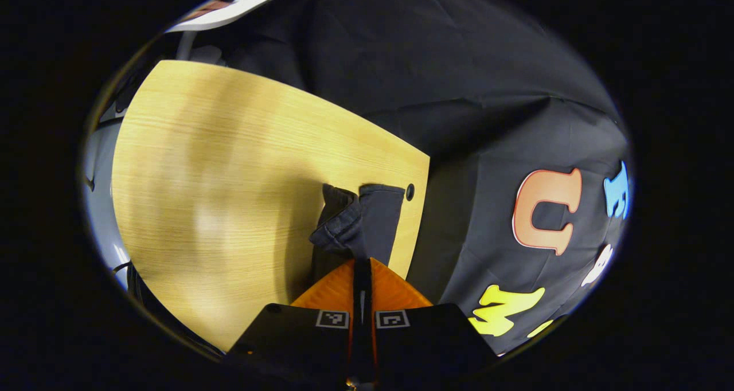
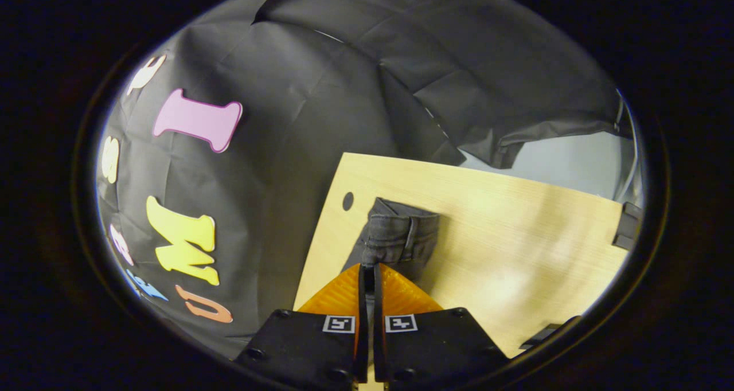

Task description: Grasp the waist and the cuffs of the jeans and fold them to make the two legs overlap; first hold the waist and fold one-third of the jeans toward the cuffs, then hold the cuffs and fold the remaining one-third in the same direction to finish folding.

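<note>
Closest to the lens in the left gripper view: the left gripper (image 1: pixel 362 265), jaws pressed together on a fold of dark denim. That fold belongs to the jeans (image 1: pixel 358 222), which rise past the fingertips as a bunched end with a stitched hem (likely a cuff, though the bunching makes it hard to be sure). Denim hangs lifted over the wooden bench (image 1: pixel 229 196), near its right-hand edge in this view. A small dark round hole (image 1: pixel 409 192) sits in the bench top just beside the cloth. Left of the bench, a pale floor (image 1: pixel 100 190) shows; right of it and behind, the black cloth wall (image 1: pixel 459 93) of the booth.

Right gripper view, left to right: booth wall (image 2: pixel 298 127), then the bench (image 2: pixel 516 236) with the same kind of round hole (image 2: pixel 347 200) near its left edge. Jeans (image 2: pixel 398 233) just beside that hole; this end shows a waistband with a belt loop. Right gripper (image 2: pixel 367 273) has its jaws closed on the waistband fabric, with only a thin slit between the fingers where cloth passes. Denim spreads above the fingertips, lying against or just over the bench top (contact cannot be told). Farther right, bare wood, then a dark block-like fitting (image 2: pixel 628 225) at the bench's far edge. Pale floor (image 2: pixel 550 167) beyond.
</note>
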`<state>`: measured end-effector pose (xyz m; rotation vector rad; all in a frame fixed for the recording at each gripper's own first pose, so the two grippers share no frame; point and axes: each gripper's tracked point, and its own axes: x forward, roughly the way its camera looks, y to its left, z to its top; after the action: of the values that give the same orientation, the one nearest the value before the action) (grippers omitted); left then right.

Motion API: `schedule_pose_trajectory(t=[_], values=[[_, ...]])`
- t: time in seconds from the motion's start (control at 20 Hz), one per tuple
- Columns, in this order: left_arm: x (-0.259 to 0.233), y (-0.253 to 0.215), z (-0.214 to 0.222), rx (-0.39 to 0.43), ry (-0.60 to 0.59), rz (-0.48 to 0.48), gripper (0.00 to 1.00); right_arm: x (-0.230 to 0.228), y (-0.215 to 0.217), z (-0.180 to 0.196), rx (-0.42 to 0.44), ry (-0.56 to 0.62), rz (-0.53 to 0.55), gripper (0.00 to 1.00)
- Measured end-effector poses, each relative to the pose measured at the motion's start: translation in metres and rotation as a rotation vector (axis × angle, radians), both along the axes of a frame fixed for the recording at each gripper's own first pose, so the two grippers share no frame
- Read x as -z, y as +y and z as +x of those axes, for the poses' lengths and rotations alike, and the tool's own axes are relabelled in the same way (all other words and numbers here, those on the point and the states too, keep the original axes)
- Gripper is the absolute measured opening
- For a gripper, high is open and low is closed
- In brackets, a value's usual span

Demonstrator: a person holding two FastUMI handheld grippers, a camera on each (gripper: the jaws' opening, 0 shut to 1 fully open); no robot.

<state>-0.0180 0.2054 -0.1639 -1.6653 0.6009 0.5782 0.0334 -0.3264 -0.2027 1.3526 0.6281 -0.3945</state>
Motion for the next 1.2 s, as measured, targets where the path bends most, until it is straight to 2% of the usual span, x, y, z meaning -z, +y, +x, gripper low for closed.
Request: schedule_pose_trajectory(t=[0.15, 0.2, 0.25, 0.3, 0.35, 0.4, 0.45, 0.55, 0.75, 0.8, 0.85, 0.9, 1.0, 1.05, 1.1, 1.15, 1.2], values=[[-0.003, 0.003, 0.044, -0.028, 0.004, -0.024, 0.03, 0.001, 0.001, 0.038, 0.012, -0.03, 0.018, 0.05], [-0.002, 0.003, 0.059, -0.031, 0.006, -0.027, 0.04, 0.005, 0.0, 0.051, 0.017, -0.035, 0.023, 0.01], [0.002, 0.003, 0.073, -0.029, 0.005, -0.019, 0.04, 0.008, 0.002, 0.063, 0.02, -0.04, 0.028, 0.05], [0.005, 0.002, 0.087, -0.023, 0.007, -0.008, 0.04, 0.011, 0.001, 0.073, 0.023, -0.04, 0.03, 0.01], [0.009, 0.002, 0.103, -0.015, 0.008, 0.004, 0.04, 0.016, 0.001, 0.083, 0.024, -0.04, 0.03, 0.0], [0.012, 0.001, 0.118, -0.003, 0.009, 0.012, 0.04, 0.02, 0.0, 0.093, 0.026, -0.038, 0.027, 0.05], [0.018, 0.001, 0.132, 0.001, 0.015, 0.019, 0.04, 0.025, 0.0, 0.103, 0.029, -0.034, 0.027, 0.0], [0.033, 0.0, 0.159, 0.009, 0.041, 0.039, 0.03, 0.037, 0.002, 0.121, 0.035, -0.028, 0.031, 0.0], [0.062, -0.005, 0.198, 0.043, 0.091, 0.061, 0.03, 0.06, 0.003, 0.152, 0.031, 0.004, 0.012, 0.0], [0.067, -0.007, 0.21, 0.048, 0.093, 0.063, 0.03, 0.064, 0.001, 0.156, 0.029, 0.007, 0.01, 0.05], [0.073, -0.01, 0.22, 0.056, 0.101, 0.064, 0.04, 0.068, 0.002, 0.163, 0.028, 0.014, 0.012, 0.0], [0.077, -0.011, 0.228, 0.059, 0.109, 0.07, 0.03, 0.072, 0.003, 0.169, 0.029, 0.021, 0.013, 0.09], [0.088, -0.016, 0.243, 0.079, 0.129, 0.086, 0.03, 0.083, 0.003, 0.177, 0.029, 0.043, 0.013, 0.0], [0.094, -0.017, 0.245, 0.084, 0.146, 0.093, 0.03, 0.089, 0.003, 0.181, 0.028, 0.054, 0.013, 0.0], [0.101, -0.019, 0.247, 0.09, 0.159, 0.098, 0.03, 0.096, 0.003, 0.183, 0.03, 0.064, 0.015, 0.05], [0.106, -0.019, 0.251, 0.099, 0.161, 0.106, 0.03, 0.102, 0.004, 0.185, 0.033, 0.073, 0.016, 0.0], [0.11, -0.02, 0.252, 0.115, 0.169, 0.119, 0.03, 0.108, 0.004, 0.186, 0.034, 0.084, 0.013, 0.0]])
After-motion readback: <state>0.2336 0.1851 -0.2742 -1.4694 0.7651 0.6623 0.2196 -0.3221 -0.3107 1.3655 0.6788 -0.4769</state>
